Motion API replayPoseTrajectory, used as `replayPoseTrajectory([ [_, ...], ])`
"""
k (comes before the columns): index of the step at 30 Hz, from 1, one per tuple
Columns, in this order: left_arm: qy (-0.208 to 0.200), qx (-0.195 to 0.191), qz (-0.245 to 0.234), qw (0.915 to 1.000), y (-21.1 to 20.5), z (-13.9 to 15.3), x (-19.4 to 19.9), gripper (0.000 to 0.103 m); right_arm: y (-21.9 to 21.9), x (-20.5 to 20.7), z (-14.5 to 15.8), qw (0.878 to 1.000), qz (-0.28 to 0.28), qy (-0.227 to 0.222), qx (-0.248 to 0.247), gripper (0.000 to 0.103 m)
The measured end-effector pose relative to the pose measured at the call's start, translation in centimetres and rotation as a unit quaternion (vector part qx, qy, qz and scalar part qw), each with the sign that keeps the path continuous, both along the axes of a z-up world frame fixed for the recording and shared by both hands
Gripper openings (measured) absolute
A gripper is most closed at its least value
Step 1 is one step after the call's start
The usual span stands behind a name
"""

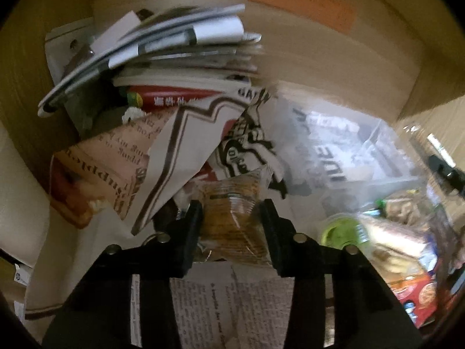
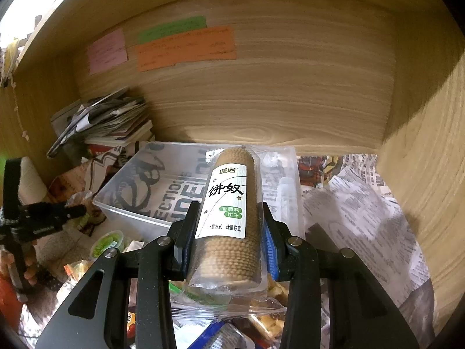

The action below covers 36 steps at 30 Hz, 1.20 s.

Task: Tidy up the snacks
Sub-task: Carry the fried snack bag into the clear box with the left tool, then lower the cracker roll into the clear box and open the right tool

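Observation:
A small brown snack packet [image 1: 232,224] in clear wrap sits between the black fingers of my left gripper [image 1: 231,206], whose pads press its two sides, low over the newspaper lining. The right wrist view shows this gripper [image 2: 72,210] at the far left, beside the snack pile. My right gripper [image 2: 229,208] is shut on a clear-wrapped roll of round biscuits [image 2: 229,174] with a white label, held lengthwise above the right end of a clear plastic box [image 2: 130,212]. That box [image 1: 363,157] appears empty. Loose snacks, among them a green jelly cup [image 2: 107,244], lie in front of it.
I am inside a wooden cabinet with sticky notes [image 2: 186,46] on its back wall. A stack of booklets and papers [image 2: 107,119] fills the back left corner, with crumpled printed paper bags [image 1: 174,151] in front. Newspaper [image 2: 363,203] lines the floor at the right.

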<state>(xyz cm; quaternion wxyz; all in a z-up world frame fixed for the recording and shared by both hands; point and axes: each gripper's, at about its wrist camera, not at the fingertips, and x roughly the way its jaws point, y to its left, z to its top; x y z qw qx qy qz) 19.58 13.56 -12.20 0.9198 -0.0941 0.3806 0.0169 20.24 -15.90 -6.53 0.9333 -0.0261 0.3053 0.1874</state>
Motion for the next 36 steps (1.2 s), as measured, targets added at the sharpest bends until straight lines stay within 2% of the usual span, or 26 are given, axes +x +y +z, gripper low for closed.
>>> replayPoseTrajectory([
  [4,-0.030,0.010,-0.002,0.9995,-0.6,2.1,-0.5,0.041,0.2,-0.2,0.4,1.000,0.003,-0.008,-0.002,0.035],
  [9,-0.062,0.012,-0.027,0.9977,-2.2,4.7,-0.5,0.041,0.3,0.0,0.8,1.000,0.004,-0.012,-0.003,0.035],
  [15,-0.080,0.007,-0.058,0.9951,-5.0,6.2,1.2,0.041,0.5,0.8,0.8,1.000,0.008,-0.008,-0.009,0.035],
  [36,-0.046,0.005,-0.125,0.9911,-10.1,4.5,7.6,0.043,1.5,5.5,-1.8,0.998,0.023,0.043,-0.042,0.038],
])
